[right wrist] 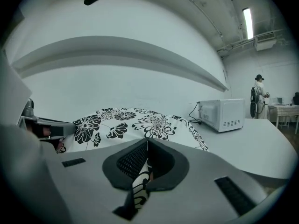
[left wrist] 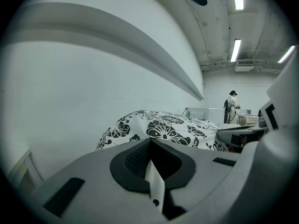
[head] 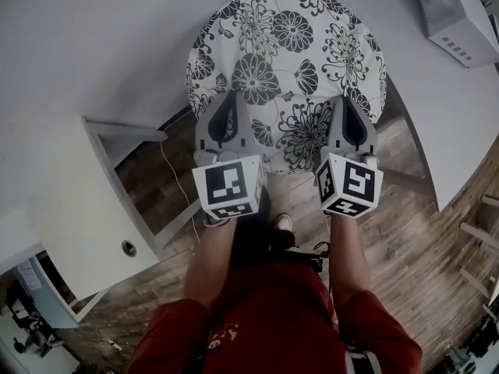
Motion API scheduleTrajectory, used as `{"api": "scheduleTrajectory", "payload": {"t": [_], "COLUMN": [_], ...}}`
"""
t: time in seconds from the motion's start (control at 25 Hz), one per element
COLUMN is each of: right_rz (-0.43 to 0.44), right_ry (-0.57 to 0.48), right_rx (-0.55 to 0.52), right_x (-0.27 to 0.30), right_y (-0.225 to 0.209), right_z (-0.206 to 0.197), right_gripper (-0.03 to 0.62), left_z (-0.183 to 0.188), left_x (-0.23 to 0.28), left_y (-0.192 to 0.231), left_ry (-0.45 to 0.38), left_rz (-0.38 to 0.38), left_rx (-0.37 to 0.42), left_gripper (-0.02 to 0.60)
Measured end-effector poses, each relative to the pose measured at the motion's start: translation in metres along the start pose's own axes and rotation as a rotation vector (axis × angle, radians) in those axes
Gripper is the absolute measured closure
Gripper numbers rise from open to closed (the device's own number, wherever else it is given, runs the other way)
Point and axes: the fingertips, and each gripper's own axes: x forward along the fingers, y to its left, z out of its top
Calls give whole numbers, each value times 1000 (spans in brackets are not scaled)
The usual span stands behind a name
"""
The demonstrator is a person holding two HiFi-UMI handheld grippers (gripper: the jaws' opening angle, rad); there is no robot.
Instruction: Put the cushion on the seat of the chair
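Cushion pinched at its near edge by both grippers, left of the microwave.
The head view shows the left gripper and right gripper side by side on the round floral pad, above the wood floor and beside the white bench. Only the gripper views show each pair of fingers closed on a fold of its fabric, and a distant person beyond the microwave.

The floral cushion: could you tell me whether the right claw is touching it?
Touching. The right gripper view shows the right claw shut on a fold of the floral cushion, with printed fabric pinched between its jaws.
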Motion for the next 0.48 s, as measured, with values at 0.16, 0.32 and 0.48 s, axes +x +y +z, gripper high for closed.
{"api": "scheduleTrajectory", "payload": {"t": [0.16, 0.32, 0.48], "right_rz": [-20, -42, -55], "right_ry": [42, 72, 106], "right_rx": [-10, -14, -22], "right_x": [1, 2, 2], "right_y": [-1, 1, 1], "right_z": [3, 3, 8], "right_gripper": [565, 565, 565], "left_z": [-1, -2, -3], "left_x": [3, 4, 3], "left_y": [1, 2, 2], "left_ry": [19, 36, 80], "left_rz": [-14, -23, -32], "left_rx": [-40, -40, -47], "left_gripper": [554, 554, 554]}}
